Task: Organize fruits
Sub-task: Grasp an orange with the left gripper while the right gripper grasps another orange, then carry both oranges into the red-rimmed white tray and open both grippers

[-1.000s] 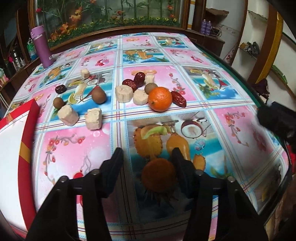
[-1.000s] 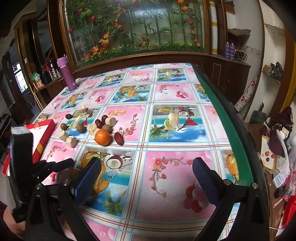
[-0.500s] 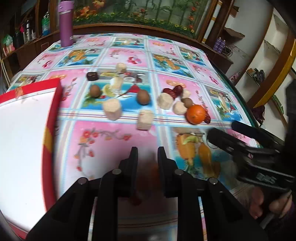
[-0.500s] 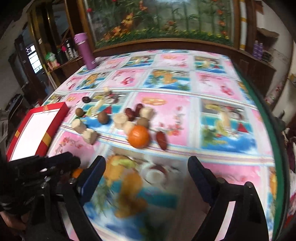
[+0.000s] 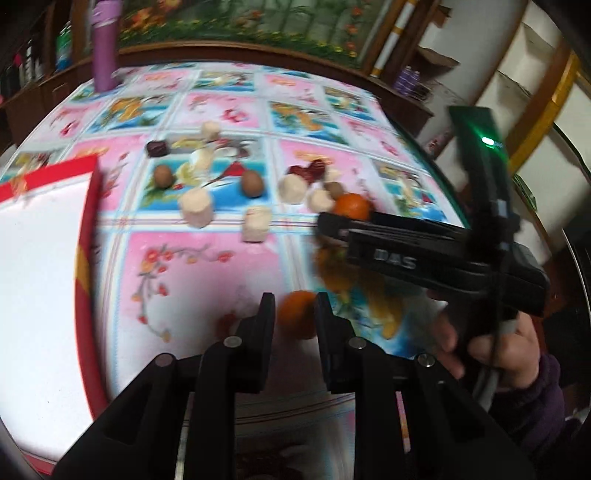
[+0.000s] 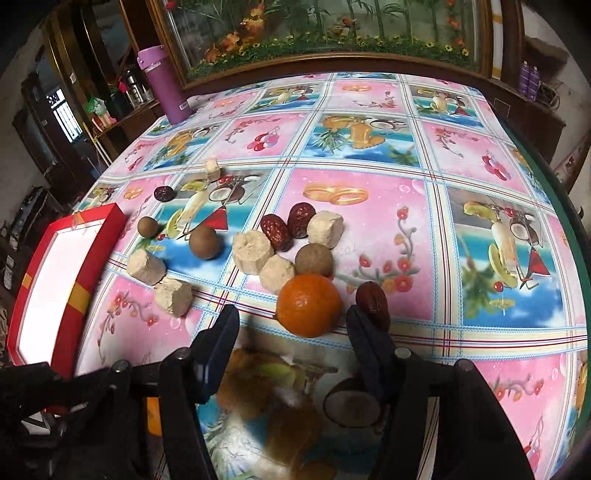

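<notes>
My left gripper (image 5: 293, 314) is shut on a small orange (image 5: 297, 318) and holds it above the fruit-print tablecloth (image 5: 192, 280). The red box with a white inside (image 5: 40, 266) lies to its left. My right gripper (image 6: 293, 326) is open, its fingers on either side of a second orange (image 6: 308, 304) on the table; the right gripper also shows in the left wrist view (image 5: 424, 254). Behind that orange lie red dates (image 6: 275, 230), brown round fruits (image 6: 314, 260) and pale cut chunks (image 6: 253, 251). One date (image 6: 373, 304) lies beside my right finger.
A purple bottle (image 6: 164, 86) stands at the table's far left. The red box (image 6: 62, 280) lies at the left edge in the right wrist view. A wooden-framed flower picture (image 6: 332, 33) backs the table. The table's green edge (image 6: 561, 206) runs down the right.
My left gripper has shut on the small orange and swung left towards the red box. My right gripper has moved forward and now straddles the second orange.
</notes>
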Demonstrator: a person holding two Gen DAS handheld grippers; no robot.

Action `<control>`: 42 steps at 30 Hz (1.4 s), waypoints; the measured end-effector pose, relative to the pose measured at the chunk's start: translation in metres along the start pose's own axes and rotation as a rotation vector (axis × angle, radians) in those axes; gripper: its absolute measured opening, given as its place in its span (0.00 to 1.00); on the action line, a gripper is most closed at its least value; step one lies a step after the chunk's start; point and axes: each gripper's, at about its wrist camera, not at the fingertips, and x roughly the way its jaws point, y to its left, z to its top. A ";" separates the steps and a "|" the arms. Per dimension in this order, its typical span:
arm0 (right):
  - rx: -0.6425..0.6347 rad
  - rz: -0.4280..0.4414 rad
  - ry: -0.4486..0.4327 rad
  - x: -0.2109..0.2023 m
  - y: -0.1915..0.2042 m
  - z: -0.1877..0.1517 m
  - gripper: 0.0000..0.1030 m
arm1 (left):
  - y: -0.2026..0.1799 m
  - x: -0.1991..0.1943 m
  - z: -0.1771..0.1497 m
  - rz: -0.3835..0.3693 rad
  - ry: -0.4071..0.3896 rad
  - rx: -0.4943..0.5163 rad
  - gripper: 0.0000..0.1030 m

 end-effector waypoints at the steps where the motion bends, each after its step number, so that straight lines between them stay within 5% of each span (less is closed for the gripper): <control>1: -0.003 -0.003 0.000 0.001 0.000 0.002 0.55 | -0.005 0.001 0.001 0.005 -0.004 0.024 0.23; 6: -0.023 -0.013 -0.011 0.007 -0.001 0.008 0.33 | -0.010 0.013 0.005 0.045 0.000 0.057 0.23; 15: 0.001 0.045 -0.017 -0.002 -0.009 -0.003 0.32 | -0.013 -0.001 -0.005 -0.007 0.026 0.038 0.25; 23: 0.017 0.101 -0.021 -0.022 -0.015 -0.020 0.32 | -0.020 0.010 0.002 0.088 -0.009 0.064 0.60; 29: 0.025 0.105 -0.032 -0.026 -0.019 -0.022 0.32 | -0.016 0.033 -0.005 0.110 0.026 0.062 0.58; 34: 0.034 0.110 -0.030 -0.026 -0.018 -0.024 0.32 | -0.013 0.033 -0.004 0.095 0.014 0.058 0.33; 42: -0.012 0.112 -0.063 -0.041 0.008 -0.020 0.32 | -0.012 0.006 -0.006 0.067 -0.050 0.051 0.32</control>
